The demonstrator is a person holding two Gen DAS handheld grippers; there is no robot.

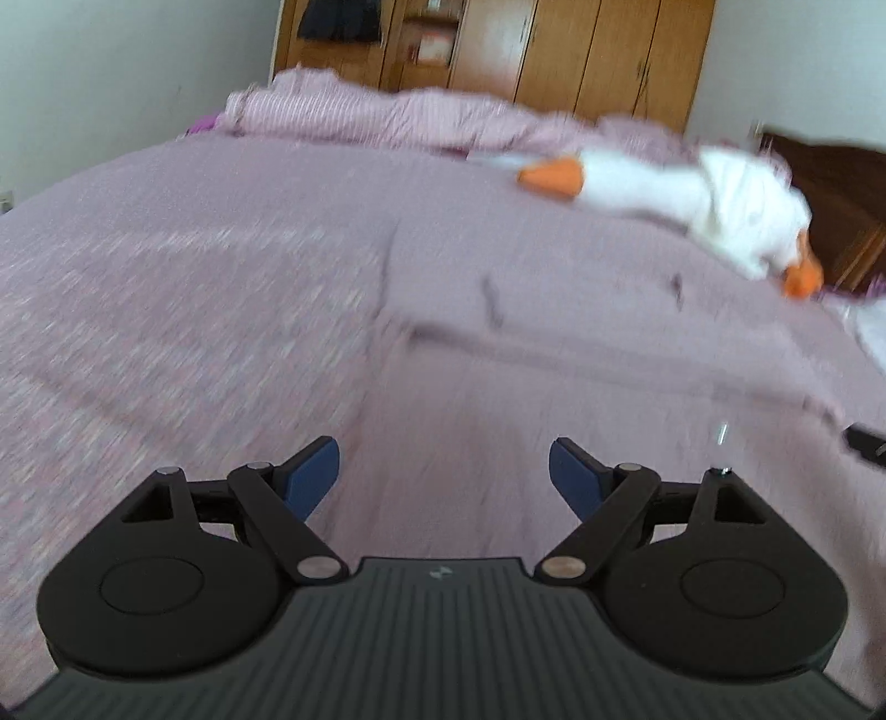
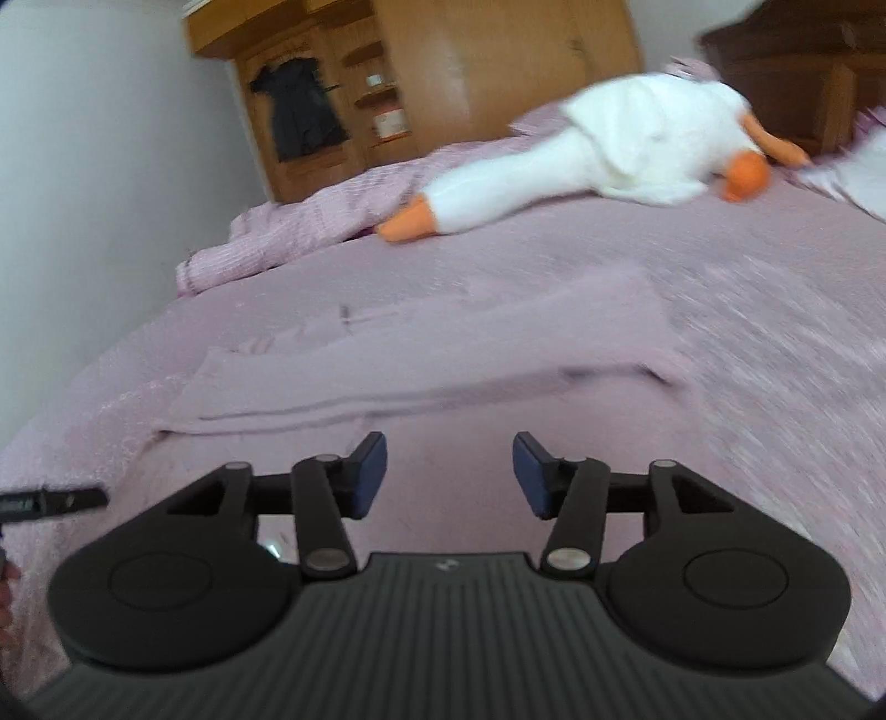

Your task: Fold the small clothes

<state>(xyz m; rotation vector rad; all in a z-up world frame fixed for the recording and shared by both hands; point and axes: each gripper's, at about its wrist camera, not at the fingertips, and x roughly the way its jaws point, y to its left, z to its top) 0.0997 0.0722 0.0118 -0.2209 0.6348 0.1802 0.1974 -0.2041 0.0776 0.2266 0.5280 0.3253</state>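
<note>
Left tool (image 1: 443, 476): released, with the two blue pads spread wide apart. Nothing sits between them and they touch nothing; only the pink bed cover (image 1: 166, 288) shows in the gap.

Right tool (image 2: 449, 473): also released, its pads set apart at a somewhat narrower spacing than the left. It holds nothing and hangs just above the bed cover.

Task item: a pale lilac garment (image 2: 421, 360) lies flat on the bed, folded into a long band. In the right wrist view it spans the middle of the frame, just beyond the pad tips. In the left wrist view it runs from the centre toward the right edge, ahead and to the right of the pads.

Other items: a white plush goose (image 2: 609, 155) with orange beak and feet lies on the bed at upper right in both views. A bunched pink quilt (image 1: 360, 111) lies along the far side of the bed, before a wooden wardrobe (image 1: 554, 50). Both views are motion-blurred.
</note>
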